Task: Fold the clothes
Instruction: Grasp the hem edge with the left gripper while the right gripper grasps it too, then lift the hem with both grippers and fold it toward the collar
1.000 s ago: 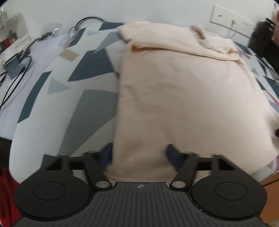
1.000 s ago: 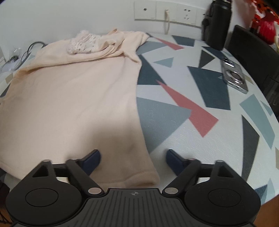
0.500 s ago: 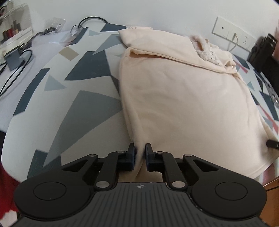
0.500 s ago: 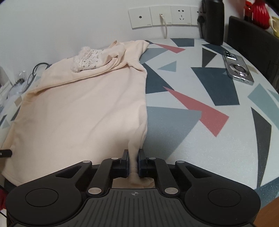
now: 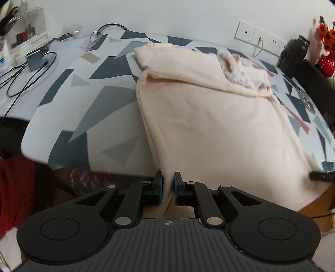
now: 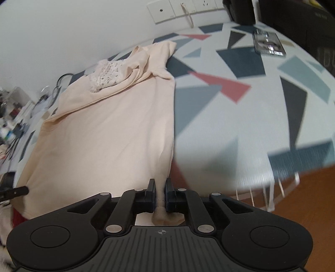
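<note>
Garment on table; phone right, cables left.

Left wrist view: low at near table edge, facing forward along garment left side toward wall sockets. Right wrist view: same near edge, right side, tilted, close to cloth. Shared: cream garment, patterned tabletop, sockets.

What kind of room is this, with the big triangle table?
Probably a room in someone's home. A cream garment lies on a table with a triangle-patterned cloth, wall sockets sit behind it, and a red vase of orange flowers stands nearby.
</note>
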A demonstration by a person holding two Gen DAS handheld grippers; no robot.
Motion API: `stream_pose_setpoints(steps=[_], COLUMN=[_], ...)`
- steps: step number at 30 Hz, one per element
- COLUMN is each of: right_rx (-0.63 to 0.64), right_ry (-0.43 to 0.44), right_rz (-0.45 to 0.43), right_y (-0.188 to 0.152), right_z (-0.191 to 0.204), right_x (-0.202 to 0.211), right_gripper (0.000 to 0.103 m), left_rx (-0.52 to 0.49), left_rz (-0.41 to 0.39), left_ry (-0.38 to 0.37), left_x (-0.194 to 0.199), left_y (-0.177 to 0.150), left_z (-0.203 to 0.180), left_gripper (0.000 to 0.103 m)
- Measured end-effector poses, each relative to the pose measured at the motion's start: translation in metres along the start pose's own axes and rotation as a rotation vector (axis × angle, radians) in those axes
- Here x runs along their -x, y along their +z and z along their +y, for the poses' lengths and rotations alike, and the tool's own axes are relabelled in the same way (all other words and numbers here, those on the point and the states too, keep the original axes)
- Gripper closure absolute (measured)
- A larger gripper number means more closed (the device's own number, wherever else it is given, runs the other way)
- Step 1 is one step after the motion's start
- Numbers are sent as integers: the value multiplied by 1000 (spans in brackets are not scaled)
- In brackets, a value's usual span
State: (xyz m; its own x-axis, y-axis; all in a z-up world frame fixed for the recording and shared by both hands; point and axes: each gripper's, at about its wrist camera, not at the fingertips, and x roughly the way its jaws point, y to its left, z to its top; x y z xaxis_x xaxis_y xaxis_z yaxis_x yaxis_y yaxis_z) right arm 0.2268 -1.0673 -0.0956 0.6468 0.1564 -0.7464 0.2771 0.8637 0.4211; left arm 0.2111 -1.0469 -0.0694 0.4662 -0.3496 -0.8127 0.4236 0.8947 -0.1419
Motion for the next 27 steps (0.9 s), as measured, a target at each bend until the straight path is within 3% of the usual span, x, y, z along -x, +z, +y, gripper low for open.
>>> stream_pose_setpoints(steps=[3, 7, 12, 18, 23, 27], right_rx=[-12, -21, -45, -160, -235, -252], right_ry=[37, 132, 185, 221, 225, 171], right_rz=[11, -107, -230, -334, -374, -377], right_y=[-15, 3, 55, 118, 167, 202], right_z=[-3, 2, 10, 10, 16, 25], right_x=[19, 42, 52, 47, 29, -1], right_gripper=[96, 96, 96, 96, 96, 96], left_rx=[-3, 15, 68, 131, 143, 149], left_rz=[-46, -134, -238, -336, -360, -340], left_ry=[0, -18, -44, -39, -45, -56], left_x=[17, 29, 36, 32, 8, -29], left_y=[5, 33, 75, 130, 179, 213], left_z=[-6, -10, -10, -3, 5, 10], left_gripper=[93, 93, 93, 93, 93, 93])
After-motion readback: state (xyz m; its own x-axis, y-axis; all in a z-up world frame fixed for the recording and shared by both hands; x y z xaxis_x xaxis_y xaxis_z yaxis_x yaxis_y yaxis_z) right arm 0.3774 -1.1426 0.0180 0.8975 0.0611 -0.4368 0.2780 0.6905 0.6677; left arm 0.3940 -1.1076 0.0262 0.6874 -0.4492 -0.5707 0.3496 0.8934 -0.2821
